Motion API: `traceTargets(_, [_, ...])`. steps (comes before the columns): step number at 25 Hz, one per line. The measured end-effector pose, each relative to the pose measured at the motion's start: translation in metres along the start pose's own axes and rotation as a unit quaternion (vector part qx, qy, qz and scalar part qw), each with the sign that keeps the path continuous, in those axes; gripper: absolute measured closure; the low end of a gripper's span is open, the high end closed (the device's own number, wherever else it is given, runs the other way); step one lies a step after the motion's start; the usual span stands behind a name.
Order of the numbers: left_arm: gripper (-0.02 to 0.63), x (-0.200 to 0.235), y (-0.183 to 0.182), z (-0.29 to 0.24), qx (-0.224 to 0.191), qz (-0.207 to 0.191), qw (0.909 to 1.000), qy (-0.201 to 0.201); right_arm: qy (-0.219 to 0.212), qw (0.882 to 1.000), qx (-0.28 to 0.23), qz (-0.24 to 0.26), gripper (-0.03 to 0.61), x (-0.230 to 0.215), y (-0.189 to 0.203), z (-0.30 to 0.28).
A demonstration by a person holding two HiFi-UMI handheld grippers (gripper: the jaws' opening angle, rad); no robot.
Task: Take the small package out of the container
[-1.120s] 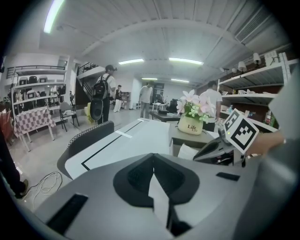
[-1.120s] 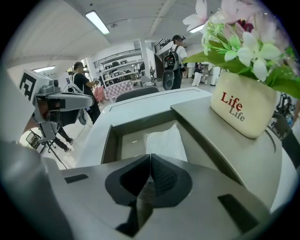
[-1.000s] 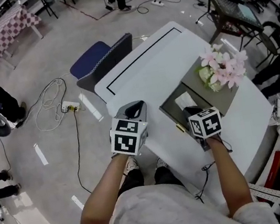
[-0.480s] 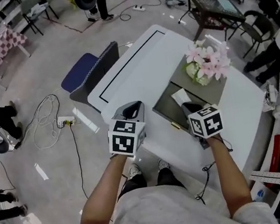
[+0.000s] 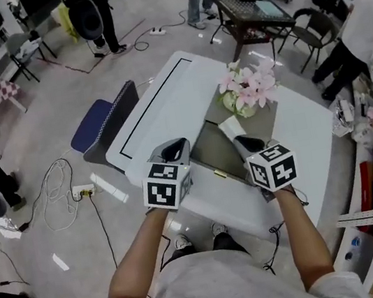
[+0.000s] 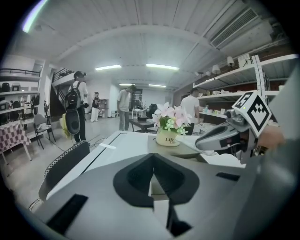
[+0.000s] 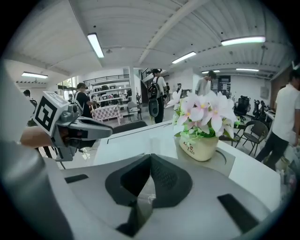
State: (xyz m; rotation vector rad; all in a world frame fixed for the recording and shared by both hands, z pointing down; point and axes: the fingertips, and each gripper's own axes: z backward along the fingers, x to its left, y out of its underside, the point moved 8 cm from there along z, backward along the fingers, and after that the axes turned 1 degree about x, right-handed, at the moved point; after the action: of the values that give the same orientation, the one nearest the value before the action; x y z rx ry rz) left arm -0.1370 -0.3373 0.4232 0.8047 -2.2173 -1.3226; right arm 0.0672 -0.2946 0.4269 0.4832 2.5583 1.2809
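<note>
While I have the right gripper clamped on 1 edge of the small package, the package juts straight ahead of the jaws. Its long axis points away from me, above the near end of the grey container. Left gripper: jaws together, empty, well apart over the table. Flower pot reads "Life".
</note>
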Motion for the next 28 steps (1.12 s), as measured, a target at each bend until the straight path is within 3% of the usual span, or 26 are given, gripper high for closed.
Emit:
traceTargets(13, [0.607,-0.022,-0.039,-0.015,-0.027,-0.035,0.9984,0.036,0.052,0.994,-0.094,-0.011,0.572,-0.012,-0.030,0.068])
traceTargets(22, [0.607,-0.042,-0.057,-0.033,-0.032,-0.048,0.9964,0.062,0.111,0.980,-0.162,-0.035,0.572,-0.038,-0.028,0.103])
traceTargets(28, [0.607,-0.051,-0.058,-0.042,-0.031,-0.052,0.9956,0.072,0.122,0.977,-0.170,-0.046,0.572,-0.047,-0.022,0.108])
